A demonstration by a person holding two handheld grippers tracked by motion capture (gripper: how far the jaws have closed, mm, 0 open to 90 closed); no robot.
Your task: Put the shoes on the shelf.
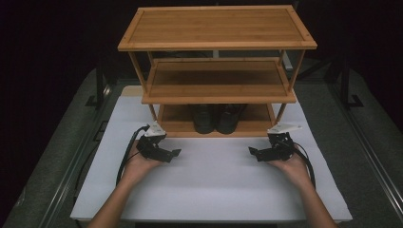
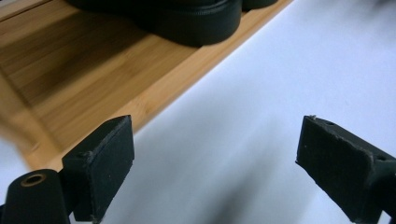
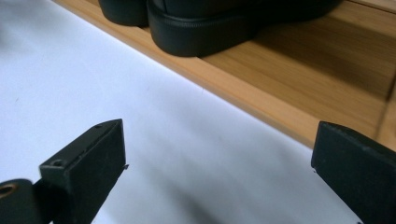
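Nearest the person, two forearms come in over the white tabletop (image 1: 214, 190), each hand carrying a tool. The left hand-held gripper (image 1: 175, 154) rests low on the sheet with its jaws spread wide and nothing between them; the left gripper view confirms bare white surface in the gap. The right hand-held gripper (image 1: 252, 152) mirrors it, jaws likewise wide apart and empty, pointing inward toward the other.

Just beyond both tools stands a bamboo shoe rack (image 1: 216, 45) of three tiers. On its bottom shelf (image 1: 176, 126), near the middle, sits a pair of black shoes (image 1: 216, 118), side by side and touching or nearly so, toes facing the person. From the left gripper view one thick black sole (image 2: 187, 28) sits close to the shelf's front edge; the right gripper view shows the same pair (image 3: 205, 32) from the other side. The middle and top tiers are bare.

As a judgement, the work concerns these shoes and stands at one end or the other (the pictures alone cannot settle which): nothing is gripped, and both tools sit near the shelf but apart from the pair. If the shoes are to come out, the whole reach, grip and lift remains.
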